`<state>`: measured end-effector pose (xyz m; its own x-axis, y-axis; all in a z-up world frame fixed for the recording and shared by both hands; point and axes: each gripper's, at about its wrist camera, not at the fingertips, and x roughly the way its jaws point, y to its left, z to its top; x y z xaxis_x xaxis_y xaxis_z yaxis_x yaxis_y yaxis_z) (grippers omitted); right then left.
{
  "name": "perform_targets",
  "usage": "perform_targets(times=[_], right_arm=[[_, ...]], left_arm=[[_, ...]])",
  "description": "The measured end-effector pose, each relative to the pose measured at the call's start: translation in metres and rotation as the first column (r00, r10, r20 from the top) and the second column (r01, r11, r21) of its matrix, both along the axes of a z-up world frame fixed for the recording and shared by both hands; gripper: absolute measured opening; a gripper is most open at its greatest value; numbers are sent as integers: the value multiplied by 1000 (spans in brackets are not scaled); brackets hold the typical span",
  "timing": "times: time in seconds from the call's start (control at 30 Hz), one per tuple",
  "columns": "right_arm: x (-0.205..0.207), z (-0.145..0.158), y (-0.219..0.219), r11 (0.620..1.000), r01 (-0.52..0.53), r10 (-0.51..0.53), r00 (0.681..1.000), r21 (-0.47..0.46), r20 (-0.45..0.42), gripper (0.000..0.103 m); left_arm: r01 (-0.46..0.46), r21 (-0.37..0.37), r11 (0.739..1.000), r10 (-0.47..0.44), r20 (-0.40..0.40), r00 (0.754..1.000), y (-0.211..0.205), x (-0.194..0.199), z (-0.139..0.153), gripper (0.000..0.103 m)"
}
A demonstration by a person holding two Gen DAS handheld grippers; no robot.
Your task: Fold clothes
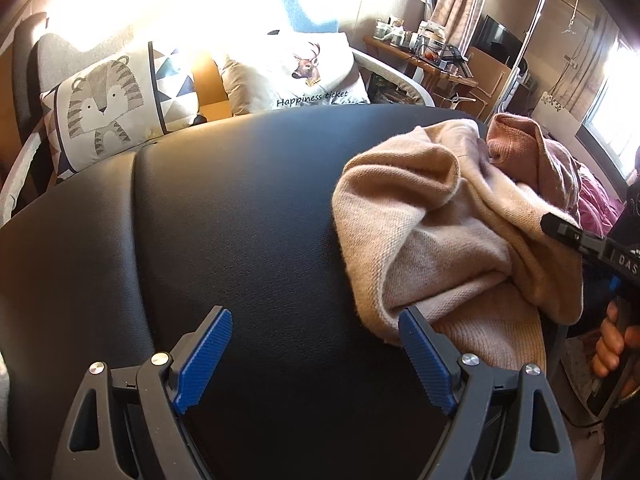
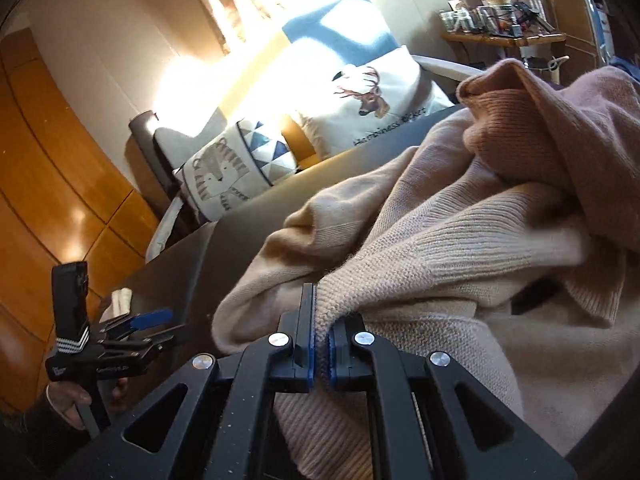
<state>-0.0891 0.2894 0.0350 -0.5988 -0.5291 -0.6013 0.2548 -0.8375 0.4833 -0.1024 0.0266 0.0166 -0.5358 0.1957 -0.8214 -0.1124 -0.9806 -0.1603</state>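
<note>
My right gripper (image 2: 322,344) is clamped on the ribbed hem of the sweater (image 1: 440,216), which lies bunched on the black table (image 1: 240,208). My left gripper (image 1: 316,360) hangs wide open, empty. Next, I judge: grip the opposite hem, then spread flat.

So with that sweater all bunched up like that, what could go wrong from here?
1. The right gripper pinches only a narrow bit of the ribbed edge of the beige sweater, so the knit may slip out or stretch if pulled.
2. The sweater is crumpled near the right edge of the black surface; a tug could drag it off.
3. The left gripper is open and holds nothing, so one-handed lifting may leave the sweater tangled.
</note>
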Motion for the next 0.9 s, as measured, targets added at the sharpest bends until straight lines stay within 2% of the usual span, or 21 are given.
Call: perform_targets(times=[0.2, 0.43, 0.53, 0.67, 0.77, 0.83, 0.9], right_arm=[[40, 6, -34, 995, -76, 76, 997, -69, 7, 5], [88, 18, -59, 980, -154, 155, 988, -122, 0, 5], [99, 19, -68, 975, -176, 180, 984, -137, 13, 5], [108, 18, -80, 971, -214, 217, 976, -106, 16, 5], [109, 13, -82, 974, -215, 217, 976, -67, 25, 11], [110, 15, -78, 980, -197, 197, 980, -24, 9, 25], [111, 16, -74, 984, -177, 177, 984, 18, -7, 53]], left_arm=[[29, 6, 1000, -29, -38, 999, 2, 4, 9, 87], [43, -24, 999, -44, -46, 998, 7, 0, 9, 87], [83, -15, 996, -84, -35, 996, 13, 3, 5, 87], [124, -23, 992, -124, -16, 992, 25, 8, 0, 87], [113, -60, 992, -113, -9, 994, 32, 3, -6, 87], [92, -106, 990, -92, 4, 996, 36, -3, -13, 87], [74, -139, 987, -72, 20, 997, 37, -8, -21, 87]])
